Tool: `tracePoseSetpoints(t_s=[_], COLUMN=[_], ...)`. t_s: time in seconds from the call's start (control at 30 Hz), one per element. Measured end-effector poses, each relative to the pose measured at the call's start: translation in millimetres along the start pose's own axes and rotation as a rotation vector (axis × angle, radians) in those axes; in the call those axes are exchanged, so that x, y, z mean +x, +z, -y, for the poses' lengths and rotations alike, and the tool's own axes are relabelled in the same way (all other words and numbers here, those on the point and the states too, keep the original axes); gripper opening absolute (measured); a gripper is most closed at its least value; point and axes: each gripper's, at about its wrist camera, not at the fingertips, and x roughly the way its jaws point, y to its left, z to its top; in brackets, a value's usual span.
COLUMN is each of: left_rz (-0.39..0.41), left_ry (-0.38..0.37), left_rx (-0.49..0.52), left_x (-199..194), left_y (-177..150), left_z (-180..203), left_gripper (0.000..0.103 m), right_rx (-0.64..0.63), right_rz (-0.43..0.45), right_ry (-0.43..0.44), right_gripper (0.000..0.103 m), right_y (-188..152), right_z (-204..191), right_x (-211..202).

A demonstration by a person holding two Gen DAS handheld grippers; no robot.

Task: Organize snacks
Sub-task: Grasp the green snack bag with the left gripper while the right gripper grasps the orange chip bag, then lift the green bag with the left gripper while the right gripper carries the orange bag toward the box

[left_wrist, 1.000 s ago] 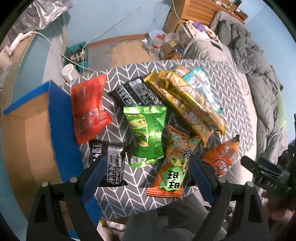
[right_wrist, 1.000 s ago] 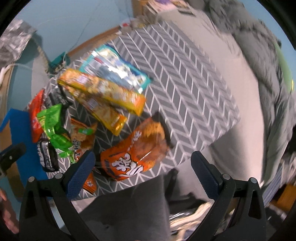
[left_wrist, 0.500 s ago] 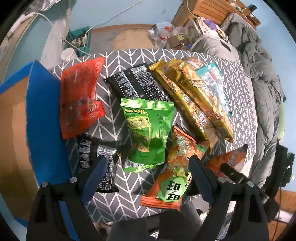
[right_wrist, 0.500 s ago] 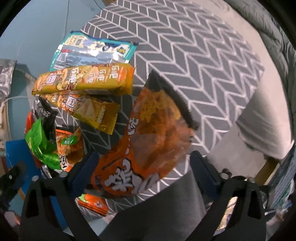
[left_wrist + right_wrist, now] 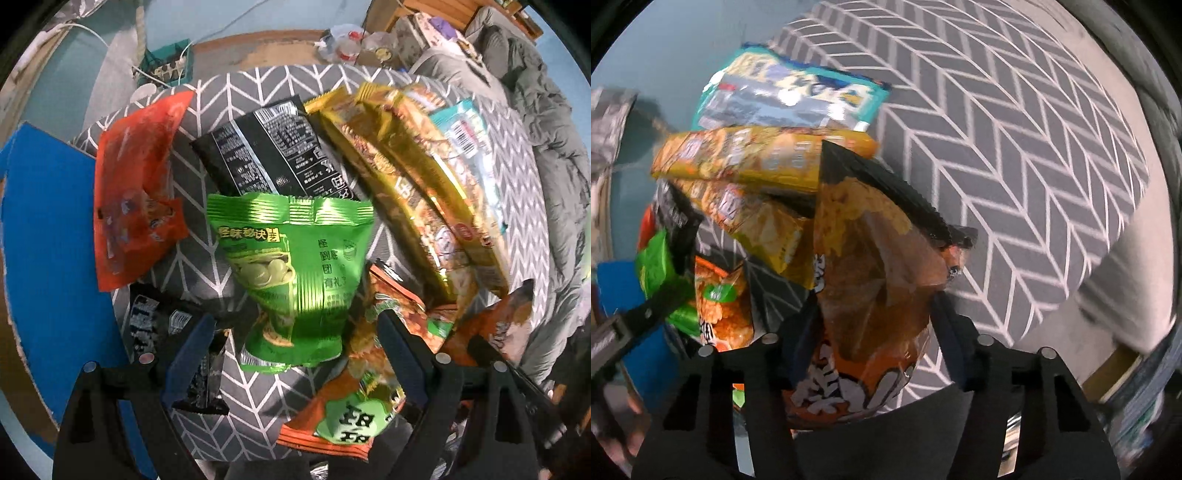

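Right gripper [image 5: 873,325] is pointing down over the near edge of the grey herringbone-patterned table top [image 5: 1015,155], jaws closing around the orange crinkled foil snack bag with white lettering [image 5: 871,295]. The bag is sitting between the blue pads and bulging there; full clamp is not confirmed, the frame is blurred.

Left gripper [image 5: 295,354] is hanging over the middle of the pile, jaws spread wide, gripping nothing. The lower end of the green foil snack bag with yellow print [image 5: 295,266] is lying between its fingers, not touching either pad.

Clutter around the green bag:
- black foil packet with white text [image 5: 273,155] is lying just beyond it, partly under its top edge
- red translucent plastic bag [image 5: 136,188] is lying to the left, near the table edge
- small black-and-white wrapper [image 5: 162,325] is lying under the left finger
- orange-and-green snack bag [image 5: 354,398] is lying under the right finger, overlapping the green bag's lower right corner
- two long gold-yellow packs [image 5: 413,192] are lying stacked far right, with a teal-edged clear pack [image 5: 465,136] beyond them

The yellow packs are crowding the orange bag's far left corner in the right wrist view. Blue-rimmed cardboard box [image 5: 48,240] is standing just left of the table.
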Motion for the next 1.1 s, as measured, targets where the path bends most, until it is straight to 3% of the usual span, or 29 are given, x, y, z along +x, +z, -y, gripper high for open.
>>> tracePoseSetpoints(t_s=[0.13,0.2,0.23,0.27,0.43,0.47,0.53,0.73,1.0,1.1], left_rz=[0.008,0.005,-0.004,-0.013,-0.013,-0.009,-0.005,0.006,0.029,0.050], left_ry=[0.023,0.047,0.063,0.070,0.035,0.026,0.019,0.001,-0.038,-0.046], left_rx=[0.005,0.020,0.030,0.035,0.007,0.004,0.009,0.034,0.032,0.040], left_x=[9.5,14.4,17.3,19.4,17.9,16.2,18.1,4.7,-19.8,-30.8], left_y=[2.2,2.1,2.6,4.4,5.4,4.4,9.7,4.3,-11.2,-17.4], left_z=[2.7,5.4,6.7,6.3,-5.6,-7.2,-19.8,-23.0,-21.3,-18.9], left_gripper=[0.088,0.074,0.060,0.053,0.040,0.039,0.038,0.035,0.034,0.033], right_rx=[-0.101,-0.137,-0.155,-0.166,-0.131,-0.114,-0.085,-0.154,-0.204,-0.247], right_rz=[0.004,0.004,0.002,-0.002,-0.069,-0.091,-0.114,-0.073,-0.045,-0.029], right_ry=[-0.020,-0.019,-0.018,-0.012,0.015,0.017,0.046,0.065,0.055,0.038], right_gripper=[0.055,0.055,0.055,0.055,0.063,0.068,0.068,0.049,0.047,0.046], right_y=[7.0,7.7,8.6,9.6,11.5,14.4,13.2,5.1,-1.6,-5.8], right_z=[-10.4,-17.2,-19.3,-21.1,-29.5,-28.2,-25.8,-34.1,-39.4,-36.3], right_x=[0.5,2.5,4.5,6.6,24.9,29.4,36.8,30.6,5.6,-21.5])
